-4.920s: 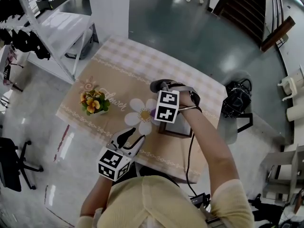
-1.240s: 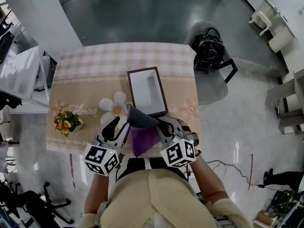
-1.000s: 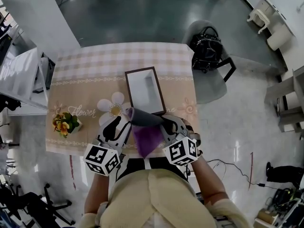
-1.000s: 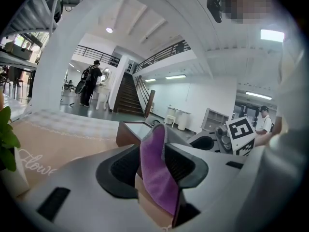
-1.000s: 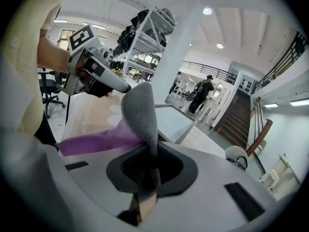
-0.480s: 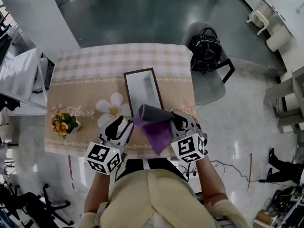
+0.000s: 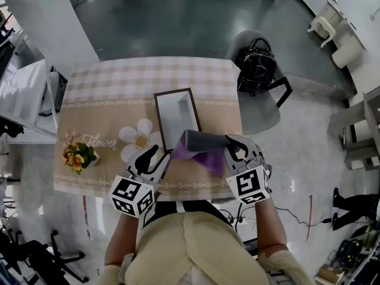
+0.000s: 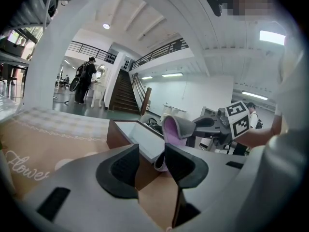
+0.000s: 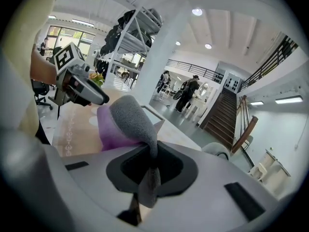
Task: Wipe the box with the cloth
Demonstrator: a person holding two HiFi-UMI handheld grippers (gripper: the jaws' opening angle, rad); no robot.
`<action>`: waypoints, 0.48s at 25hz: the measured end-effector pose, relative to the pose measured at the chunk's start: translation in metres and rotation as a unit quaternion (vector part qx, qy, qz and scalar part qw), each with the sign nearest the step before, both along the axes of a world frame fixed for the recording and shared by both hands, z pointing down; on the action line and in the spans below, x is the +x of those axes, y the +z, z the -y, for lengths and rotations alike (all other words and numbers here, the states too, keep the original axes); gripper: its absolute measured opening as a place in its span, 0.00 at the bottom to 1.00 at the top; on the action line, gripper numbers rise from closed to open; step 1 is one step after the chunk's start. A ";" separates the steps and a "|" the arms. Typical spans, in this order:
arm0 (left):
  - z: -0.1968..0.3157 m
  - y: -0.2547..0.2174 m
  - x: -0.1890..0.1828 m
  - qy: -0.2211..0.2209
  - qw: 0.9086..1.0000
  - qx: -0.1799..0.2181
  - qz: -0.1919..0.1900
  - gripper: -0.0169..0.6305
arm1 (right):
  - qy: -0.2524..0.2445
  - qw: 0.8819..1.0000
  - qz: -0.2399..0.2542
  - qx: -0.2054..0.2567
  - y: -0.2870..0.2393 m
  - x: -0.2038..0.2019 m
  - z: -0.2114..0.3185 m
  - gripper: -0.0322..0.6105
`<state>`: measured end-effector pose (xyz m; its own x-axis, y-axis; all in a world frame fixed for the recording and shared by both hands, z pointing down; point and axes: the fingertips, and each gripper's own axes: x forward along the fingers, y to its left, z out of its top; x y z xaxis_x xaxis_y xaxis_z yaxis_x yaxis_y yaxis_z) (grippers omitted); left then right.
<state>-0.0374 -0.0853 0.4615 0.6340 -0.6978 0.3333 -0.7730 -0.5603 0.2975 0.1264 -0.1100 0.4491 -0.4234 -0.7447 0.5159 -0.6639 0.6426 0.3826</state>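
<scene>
The right gripper (image 9: pixel 147 168) has its fingers clamped on the grey-and-purple cloth (image 7: pixel 200 146), which trails toward 9 o'clock to the 6 o'clock end of the box (image 7: pixel 174 113). The left gripper (image 8: pixel 150 159), fingers parted and empty, sits at the cloth's 8 o'clock. A flower pot (image 7: pixel 75 155) stands on the worktop (image 7: pixel 113 88), at 8 o'clock from the box.

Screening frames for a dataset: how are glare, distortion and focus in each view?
Head view: sharp, fisheye bows the patterned table, glare on the glossy floor. Left gripper view: dark vignetted corners, blown-out ceiling light. Right gripper view: grey-and-purple cloth slightly soft up close.
</scene>
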 end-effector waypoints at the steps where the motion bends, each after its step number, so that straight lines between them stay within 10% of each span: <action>1: 0.001 -0.001 0.001 0.000 1.000 0.001 0.002 0.28 | -0.001 1.000 0.007 0.008 -0.010 0.000 0.003 0.11; 12: 0.016 -0.021 -0.008 -0.024 0.999 0.028 0.005 0.28 | -0.039 0.987 0.017 0.158 -0.119 -0.016 0.063 0.11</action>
<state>-0.0449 -0.1013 0.4407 0.5958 -0.7453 0.2994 -0.8025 -0.5373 0.2594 0.1100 -0.1727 0.3305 -0.4983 -0.8310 0.2473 -0.6336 0.5438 0.5503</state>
